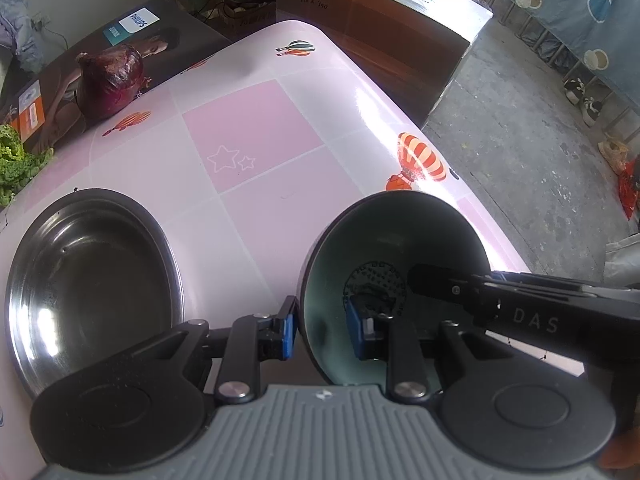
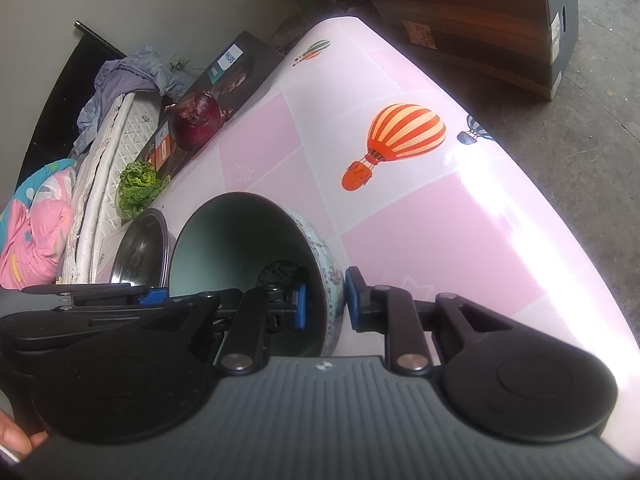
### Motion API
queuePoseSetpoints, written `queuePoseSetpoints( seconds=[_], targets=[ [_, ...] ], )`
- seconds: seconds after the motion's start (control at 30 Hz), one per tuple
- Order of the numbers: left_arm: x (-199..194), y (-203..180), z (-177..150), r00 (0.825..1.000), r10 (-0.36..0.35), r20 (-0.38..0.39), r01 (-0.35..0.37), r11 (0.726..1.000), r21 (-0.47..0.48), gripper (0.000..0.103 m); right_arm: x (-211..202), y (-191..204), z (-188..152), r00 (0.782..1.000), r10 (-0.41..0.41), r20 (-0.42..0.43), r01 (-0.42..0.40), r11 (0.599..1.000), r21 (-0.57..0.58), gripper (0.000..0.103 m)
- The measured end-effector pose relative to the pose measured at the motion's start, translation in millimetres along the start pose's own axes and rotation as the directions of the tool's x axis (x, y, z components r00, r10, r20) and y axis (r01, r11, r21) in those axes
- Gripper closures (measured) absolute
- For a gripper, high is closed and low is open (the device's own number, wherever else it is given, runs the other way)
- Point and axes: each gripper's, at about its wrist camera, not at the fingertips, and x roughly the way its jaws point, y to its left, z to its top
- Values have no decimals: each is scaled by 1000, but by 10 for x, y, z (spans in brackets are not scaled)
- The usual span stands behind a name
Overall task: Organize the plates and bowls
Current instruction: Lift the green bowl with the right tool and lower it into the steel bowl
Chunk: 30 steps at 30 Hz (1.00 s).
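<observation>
A ceramic bowl (image 1: 400,232) with a pale green inside and a flowered outside (image 2: 328,264) is tilted over the pink table, its mouth turned toward both cameras. My left gripper (image 1: 322,332) is shut on its left wall, one blue pad outside and one inside. My right gripper (image 2: 325,306) is shut on the opposite wall in the same way. In the left wrist view, one black finger (image 1: 436,282) of the right gripper reaches into the bowl. A steel bowl (image 1: 92,280) stands empty to the left, also seen as the steel bowl (image 2: 140,248) beside the ceramic one.
A red onion (image 1: 112,80) rests on a flat Philips box (image 1: 168,40) at the table's far left, with lettuce (image 1: 14,164) beside it. Cardboard boxes (image 1: 380,52) stand beyond the table's far edge. Concrete floor (image 1: 520,152) lies to the right.
</observation>
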Motion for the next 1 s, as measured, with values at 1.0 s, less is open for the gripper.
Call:
queuePoseSetpoints(
  seconds=[1.0],
  targets=[
    [-801, 1079, -74, 992, 35, 125, -13, 985, -174, 76, 11, 1267, 259, 998, 50, -37, -55, 986, -156, 84]
  ],
)
